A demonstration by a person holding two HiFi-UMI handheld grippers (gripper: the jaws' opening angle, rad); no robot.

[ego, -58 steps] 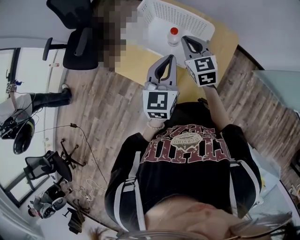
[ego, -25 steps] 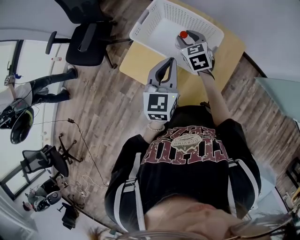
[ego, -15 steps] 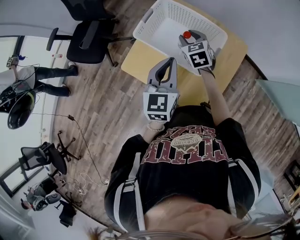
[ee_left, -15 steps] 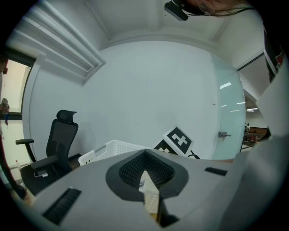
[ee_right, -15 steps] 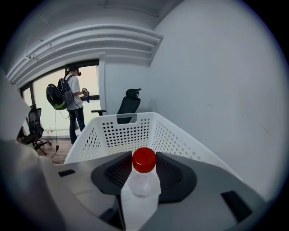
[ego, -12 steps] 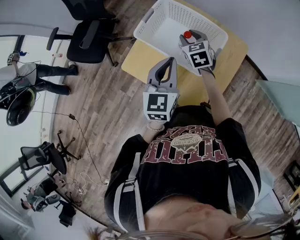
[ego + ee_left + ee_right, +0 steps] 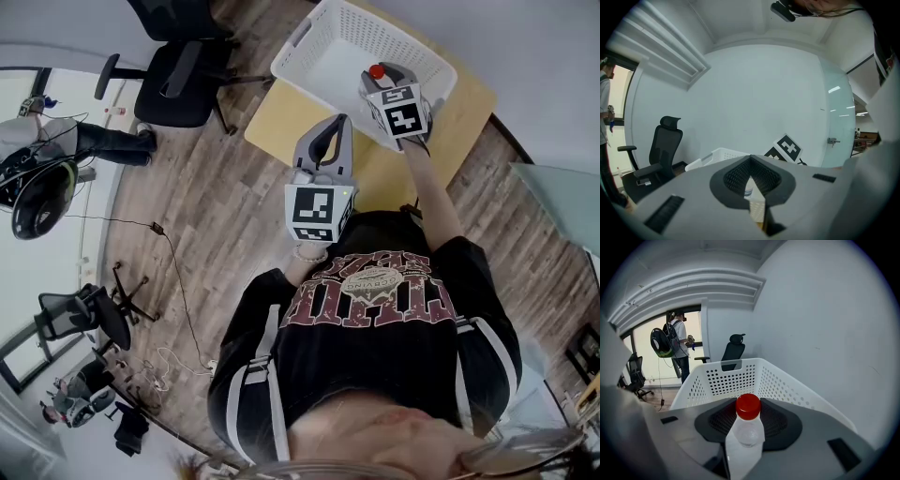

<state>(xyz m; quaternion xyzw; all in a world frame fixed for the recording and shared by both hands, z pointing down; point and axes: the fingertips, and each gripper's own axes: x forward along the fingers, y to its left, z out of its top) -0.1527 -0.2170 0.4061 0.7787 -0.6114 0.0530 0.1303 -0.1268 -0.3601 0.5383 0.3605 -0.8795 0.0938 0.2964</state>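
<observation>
Right gripper view: red-capped clear bottle (image 7: 747, 434)

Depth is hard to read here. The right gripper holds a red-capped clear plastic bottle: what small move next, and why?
Probably ease the right gripper forward over the white perforated plastic basket before opening. Its jaws are shut on the red-capped clear plastic bottle, and the basket's open interior lies just ahead.

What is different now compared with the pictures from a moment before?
The right gripper, shut on the red-capped bottle, moved forward to above the white basket. The person with the backpack walked a little. The left gripper stayed raised and shut.
</observation>
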